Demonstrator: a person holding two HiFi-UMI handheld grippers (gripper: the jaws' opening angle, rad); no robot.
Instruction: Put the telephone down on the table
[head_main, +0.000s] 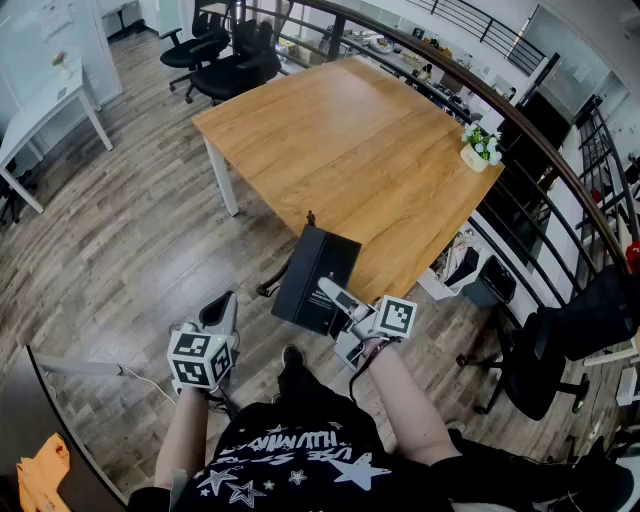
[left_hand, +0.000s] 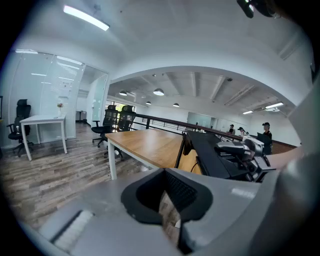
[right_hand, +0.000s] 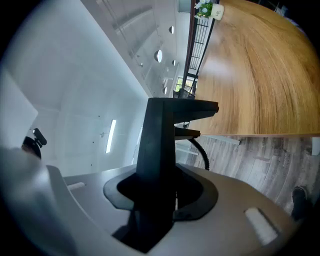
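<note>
A black telephone (head_main: 315, 280) hangs in the air just off the near corner of the wooden table (head_main: 340, 140), over the floor. My right gripper (head_main: 332, 293) is shut on it from the near side, held about level. In the right gripper view the telephone (right_hand: 161, 145) stands as a dark slab between the jaws, its coiled cord (right_hand: 201, 151) hanging beside it, with the table (right_hand: 260, 75) beyond. My left gripper (head_main: 222, 308) is lower left, apart from the phone, jaws together and empty. From the left gripper view the telephone (left_hand: 215, 157) shows at right before the table (left_hand: 145, 142).
A small potted plant (head_main: 480, 148) stands at the table's far right edge by a dark railing (head_main: 545, 150). Black office chairs (head_main: 225, 50) stand behind the table, another (head_main: 560, 345) at right. A white desk (head_main: 40, 110) is at far left. Wood floor lies below.
</note>
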